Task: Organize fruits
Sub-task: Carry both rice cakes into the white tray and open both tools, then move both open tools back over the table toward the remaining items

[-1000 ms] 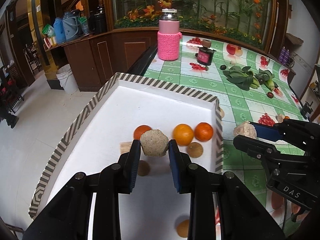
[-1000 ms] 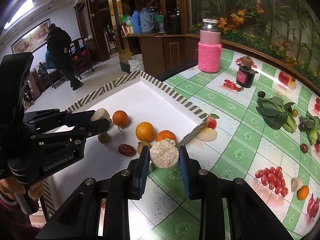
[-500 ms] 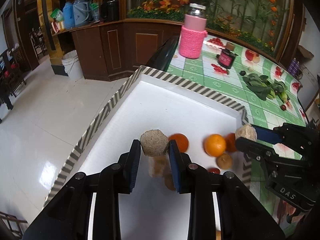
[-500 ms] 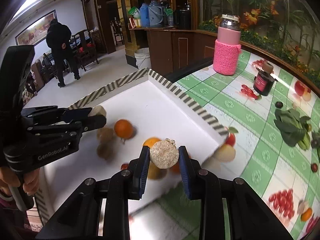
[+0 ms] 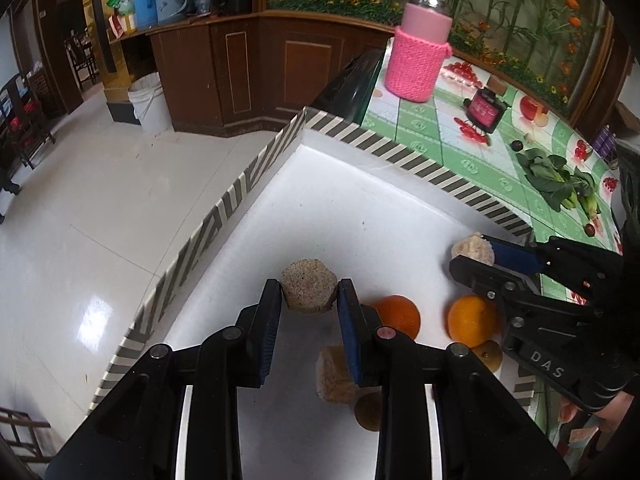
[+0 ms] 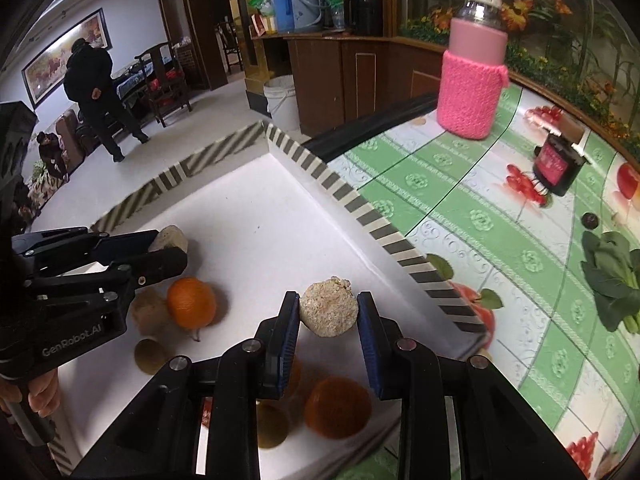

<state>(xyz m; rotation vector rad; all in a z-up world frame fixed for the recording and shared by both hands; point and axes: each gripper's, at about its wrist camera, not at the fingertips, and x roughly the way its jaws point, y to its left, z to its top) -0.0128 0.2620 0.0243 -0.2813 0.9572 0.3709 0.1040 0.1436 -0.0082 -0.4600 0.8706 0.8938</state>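
Note:
My left gripper (image 5: 309, 294) is shut on a tan grainy puck (image 5: 308, 291) and holds it above the white tray (image 5: 360, 208) with the striped rim. My right gripper (image 6: 329, 312) is shut on a paler grainy puck (image 6: 329, 309) above the tray's near right part. Each gripper shows in the other view: the right one (image 5: 472, 250) and the left one (image 6: 170, 242). Oranges (image 5: 398, 315) (image 5: 472, 321) (image 6: 190, 302) (image 6: 336, 407), small brown fruits (image 5: 369, 410) (image 6: 149, 354) and another tan puck (image 5: 334, 374) lie in the tray.
The tray sits at the corner of a table with a green fruit-print cloth (image 6: 460, 200). A bottle in a pink knitted sleeve (image 6: 472, 80), a dark jar (image 6: 558, 166) and leafy greens (image 6: 612, 276) stand on it. A person (image 6: 96, 92) stands on the floor at left.
Both grippers have moved left and farther over the tray, each still holding its puck. The fruits now lie under and behind the fingers.

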